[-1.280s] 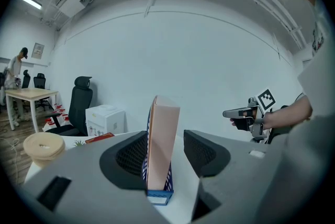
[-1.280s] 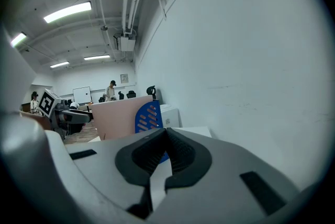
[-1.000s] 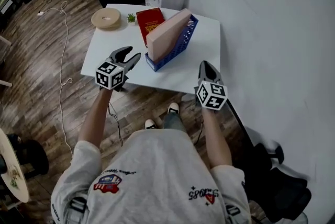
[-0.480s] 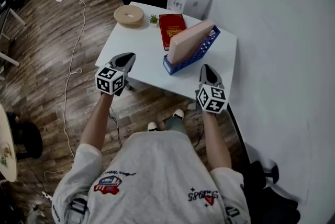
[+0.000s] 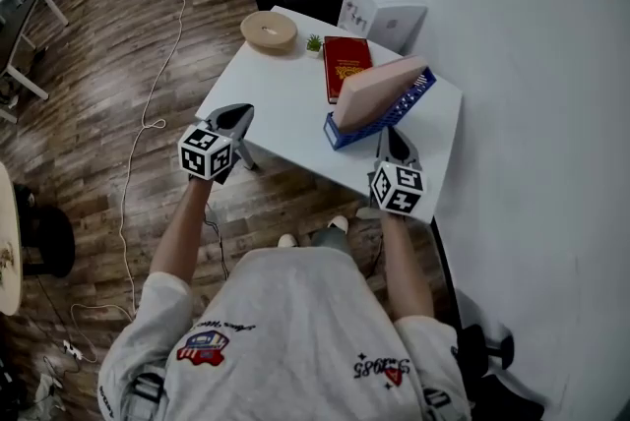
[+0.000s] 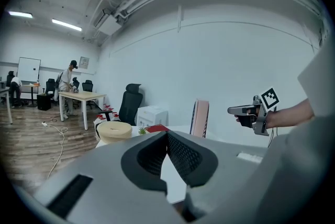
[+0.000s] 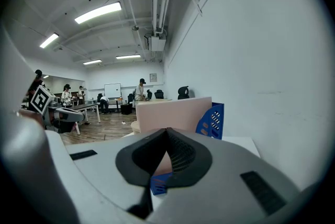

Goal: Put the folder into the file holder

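**While both jaws sit shut and empty, a knock is the risk**

Although the pale pink card folder (image 5: pixel 379 87) already stands in the blue plastic mesh file holder (image 5: pixel 398 111) just ahead of the right hand-held gripper (image 5: pixel 392 134), it rises above the holder's walls, so a forward nudge could topple both. That hand-held gripper is closed on nothing. The left hand-held gripper (image 5: pixel 239 112), at the white worktop's (image 5: pixel 281 99) edge, has just closed, also empty.

The tabletop (image 5: pixel 285 104) is white. The folder (image 5: pixel 379 87) is pale pink and the file holder (image 5: pixel 411 100) blue. Toward the far edge lie a red book (image 5: pixel 347 67), a green plant (image 5: pixel 315 43) and a tan disc (image 5: pixel 269 30). The left hand-held gripper (image 5: pixel 234 117) and right hand-held gripper (image 5: pixel 394 140) are grey, with black-and-white marker cubes.
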Motion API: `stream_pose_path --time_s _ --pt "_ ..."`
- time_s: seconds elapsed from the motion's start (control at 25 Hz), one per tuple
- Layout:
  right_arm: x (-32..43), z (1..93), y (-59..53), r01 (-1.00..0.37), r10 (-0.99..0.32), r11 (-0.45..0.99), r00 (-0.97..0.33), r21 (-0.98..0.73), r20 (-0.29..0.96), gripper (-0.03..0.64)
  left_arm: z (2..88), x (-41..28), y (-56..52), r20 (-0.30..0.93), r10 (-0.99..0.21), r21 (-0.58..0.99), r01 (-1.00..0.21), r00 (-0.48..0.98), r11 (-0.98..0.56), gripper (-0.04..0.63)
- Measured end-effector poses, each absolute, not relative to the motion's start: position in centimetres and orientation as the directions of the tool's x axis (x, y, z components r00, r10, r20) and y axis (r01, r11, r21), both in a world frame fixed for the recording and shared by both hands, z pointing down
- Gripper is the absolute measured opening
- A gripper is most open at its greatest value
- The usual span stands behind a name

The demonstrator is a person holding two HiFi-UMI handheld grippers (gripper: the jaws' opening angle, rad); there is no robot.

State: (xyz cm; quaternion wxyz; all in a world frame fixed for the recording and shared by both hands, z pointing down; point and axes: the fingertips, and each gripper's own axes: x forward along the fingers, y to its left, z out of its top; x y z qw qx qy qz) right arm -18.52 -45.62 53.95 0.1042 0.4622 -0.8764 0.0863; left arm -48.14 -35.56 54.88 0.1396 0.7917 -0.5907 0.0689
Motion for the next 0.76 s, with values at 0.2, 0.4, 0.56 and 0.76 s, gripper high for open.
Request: stream_pose_path --time_s 0.2,0.4,0.56,0.76 --pt "-18.9 53.6 -45.5 -0.824 -0.789 0.565 -0.557 -0.049 0.259 -0.005 55.1 -48.4 -35.4 0.283 -0.913 0.150 -0.954 0.293 -0.260 0.006" --pt "-18.1 54.1 -45.5 -0.830 -0.794 0.556 -0.547 -0.047 0.266 -0.005 55.9 -47.5 -35.6 0.288 -0.906 0.158 -0.948 0.311 -0.275 0.006" --pt "-17.5 53.7 -45.3 -0.836 -0.800 0.548 -0.538 -0.044 0.267 -0.005 55.7 -46.8 -35.7 0.289 -0.901 0.163 -0.944 0.324 -0.288 0.006" --pt "-16.8 54.1 -45.6 -0.834 -0.797 0.549 -0.539 -0.044 0.273 -0.005 56.0 -46.2 -36.1 0.290 -0.899 0.168 -0.942 0.329 -0.291 0.006"
